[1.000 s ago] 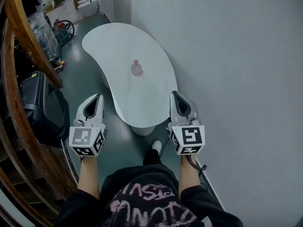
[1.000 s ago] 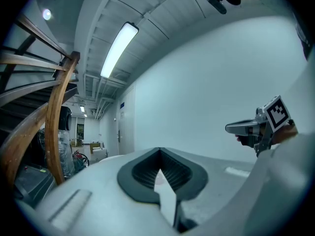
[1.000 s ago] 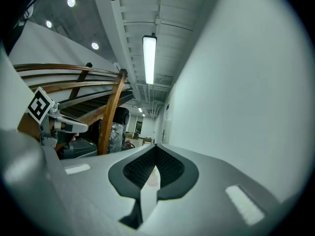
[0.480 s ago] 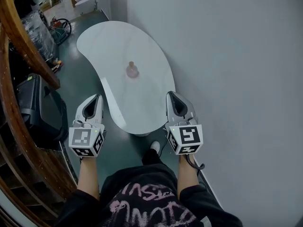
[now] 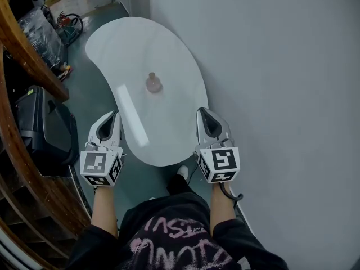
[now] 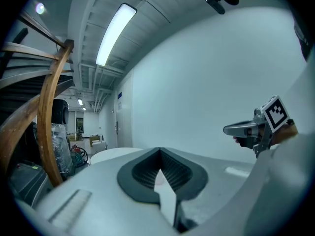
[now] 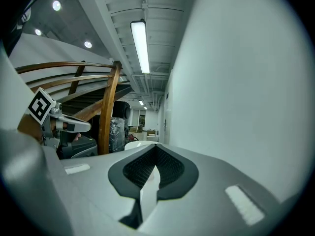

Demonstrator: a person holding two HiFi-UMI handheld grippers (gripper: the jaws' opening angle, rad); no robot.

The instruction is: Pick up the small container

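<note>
The small container, a pale pinkish jar with a narrow neck, stands alone near the middle of a white kidney-shaped table. My left gripper hovers off the table's near left edge, over the floor, shut and empty. At the table's near right edge my right gripper is also shut with nothing in it. Both are well short of the container. In the left gripper view the jaws meet at a point, and the right gripper shows at the right. In the right gripper view the closed jaws hide the container.
A white wall runs along the table's right side. A curved wooden stair rail and a black case stand to the left. Wrapped goods and boxes lie beyond the table. The person's shoe is at the table's foot.
The table and the container have slid left and a little nearer in the head view as the person moves forward. Both grippers stay shut and keep their places.
</note>
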